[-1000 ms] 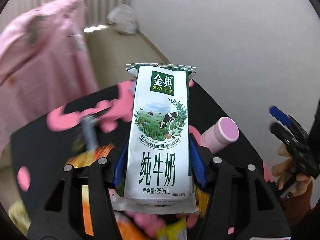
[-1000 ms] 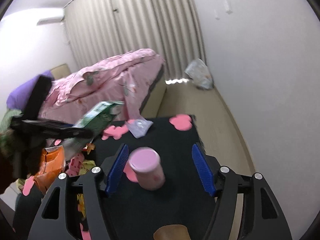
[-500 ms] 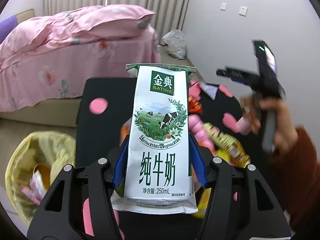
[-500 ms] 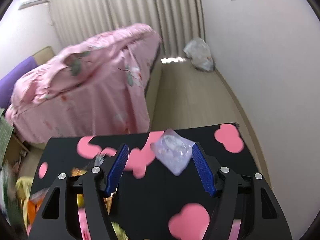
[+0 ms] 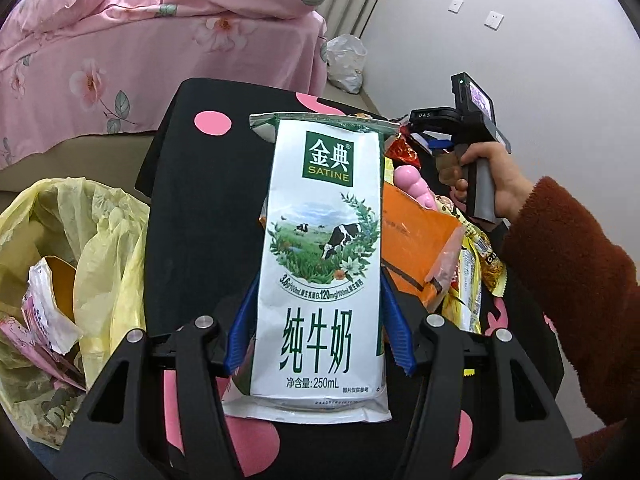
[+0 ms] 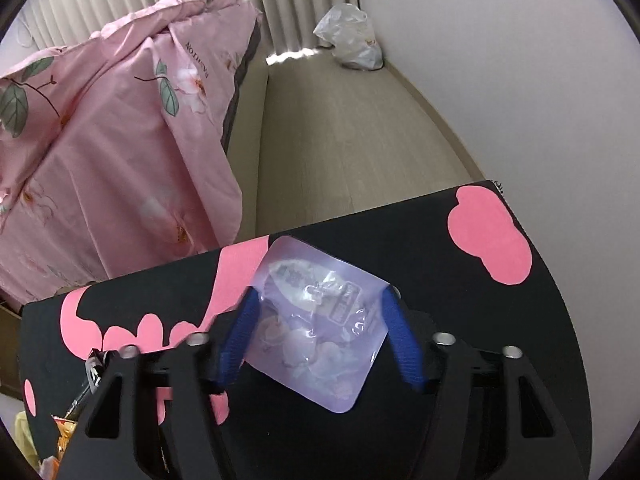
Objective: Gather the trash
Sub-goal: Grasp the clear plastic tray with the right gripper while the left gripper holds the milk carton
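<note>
A white and green milk carton (image 5: 320, 240) stands upright between the blue pads of my left gripper (image 5: 318, 304), which is shut on it above the black table (image 5: 192, 208). A yellow trash bag (image 5: 100, 232) gapes to the left below the table edge, with wrappers inside. My right gripper (image 6: 316, 308) hangs low over a pale purple plastic packet (image 6: 316, 344) lying flat on the table (image 6: 440, 248). Its jaws are closing, each pad reaching an edge of the packet, which is not squeezed.
Orange and yellow snack wrappers (image 5: 424, 240) and a pink bottle (image 5: 408, 184) are piled right of the carton. A hand in a rust sleeve (image 5: 560, 280) holds the other gripper's handle there. A pink-covered bed (image 6: 100, 140) lies beyond the table, and a white bag (image 6: 352, 40) sits by the wall.
The left gripper swung left with the carton, bringing the yellow bag into view. The right gripper left the pink bottle, dropped over the purple packet, and its jaws narrowed around it.
</note>
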Available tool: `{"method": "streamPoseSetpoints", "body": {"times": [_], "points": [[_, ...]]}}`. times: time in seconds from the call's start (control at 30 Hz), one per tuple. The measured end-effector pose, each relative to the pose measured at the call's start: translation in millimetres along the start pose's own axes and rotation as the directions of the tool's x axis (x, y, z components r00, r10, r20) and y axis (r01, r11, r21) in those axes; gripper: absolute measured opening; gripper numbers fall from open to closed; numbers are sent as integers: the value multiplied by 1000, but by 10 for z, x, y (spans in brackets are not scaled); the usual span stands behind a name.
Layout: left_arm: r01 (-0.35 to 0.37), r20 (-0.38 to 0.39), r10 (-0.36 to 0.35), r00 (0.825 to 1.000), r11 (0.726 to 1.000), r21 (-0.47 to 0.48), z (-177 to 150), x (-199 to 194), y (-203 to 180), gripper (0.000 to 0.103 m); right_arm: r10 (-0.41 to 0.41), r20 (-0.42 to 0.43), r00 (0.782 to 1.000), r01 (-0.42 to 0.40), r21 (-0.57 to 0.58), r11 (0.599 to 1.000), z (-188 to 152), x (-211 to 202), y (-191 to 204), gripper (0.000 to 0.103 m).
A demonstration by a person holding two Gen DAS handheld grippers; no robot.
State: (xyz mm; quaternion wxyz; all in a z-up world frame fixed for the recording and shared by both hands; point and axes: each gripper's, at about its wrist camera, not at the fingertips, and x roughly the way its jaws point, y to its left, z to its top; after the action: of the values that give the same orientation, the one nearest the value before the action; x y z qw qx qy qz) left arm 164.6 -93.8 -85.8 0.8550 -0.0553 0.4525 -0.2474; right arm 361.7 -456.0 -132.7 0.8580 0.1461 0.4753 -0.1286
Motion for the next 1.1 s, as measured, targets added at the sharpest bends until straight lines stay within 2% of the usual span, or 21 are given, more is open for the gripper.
{"method": "streamPoseSetpoints", "body": {"times": [0.03, 0.1, 0.13, 0.27, 0.43, 0.5, 0.57, 0.6, 0.63, 0.77, 0.93, 1.07, 1.1], "points": [[9, -3, -9, 1000, 1000, -3, -6, -7, 2, 53, -1, 4, 1000, 1, -16, 1000, -5, -10, 13, 24], [23, -8, -24, 1000, 1000, -11, -23, -25, 17, 53, 28, -8, 1000, -28, -39, 999, -27, -48, 39, 9], [27, -8, -27, 1000, 1000, -14, -31, -32, 12, 53, 74, -22, 997, -74, -32, 997, -59, -80, 37, 4], [34, -15, -35, 999, 999, -12, -61, -56, -32, 53, 180, -33, 983, -182, -81, 980, -203, -291, 129, 2], [51, -31, -51, 998, 999, 6, -117, -94, -165, 53, 211, 6, 978, -208, -131, 969, -371, -631, 130, 2], [44, -25, -43, 999, 999, 15, -123, -120, -210, 53, 208, 77, 975, -196, -137, 971, -358, -749, 82, 4], [41, -5, -40, 999, 999, 19, -98, -166, -230, 54, 190, 104, 976, -174, -143, 974, -296, -750, 67, 17], [40, 3, -41, 999, 999, 19, -82, -182, -229, 54, 198, 107, 974, -182, -140, 973, -261, -726, 56, 45], [39, 13, -39, 999, 999, 16, -57, -203, -222, 54, 209, 106, 972, -196, -126, 973, -210, -672, 51, 55], [31, 42, -32, 999, 999, 15, 34, -253, -178, 56, 193, 101, 976, -190, -42, 981, -8, -383, 18, 55], [21, 32, -21, 999, 1000, 12, 67, -224, -73, 58, 94, 63, 994, -92, -39, 995, 178, -9, 27, 55], [30, 31, -30, 999, 1000, 4, 68, -206, -2, 58, 124, 5, 992, -123, -45, 991, 166, 98, 27, 55], [32, 33, -32, 999, 999, 1, 67, -203, 8, 58, 134, -3, 991, -134, -75, 988, 131, 81, 70, 50]]}}
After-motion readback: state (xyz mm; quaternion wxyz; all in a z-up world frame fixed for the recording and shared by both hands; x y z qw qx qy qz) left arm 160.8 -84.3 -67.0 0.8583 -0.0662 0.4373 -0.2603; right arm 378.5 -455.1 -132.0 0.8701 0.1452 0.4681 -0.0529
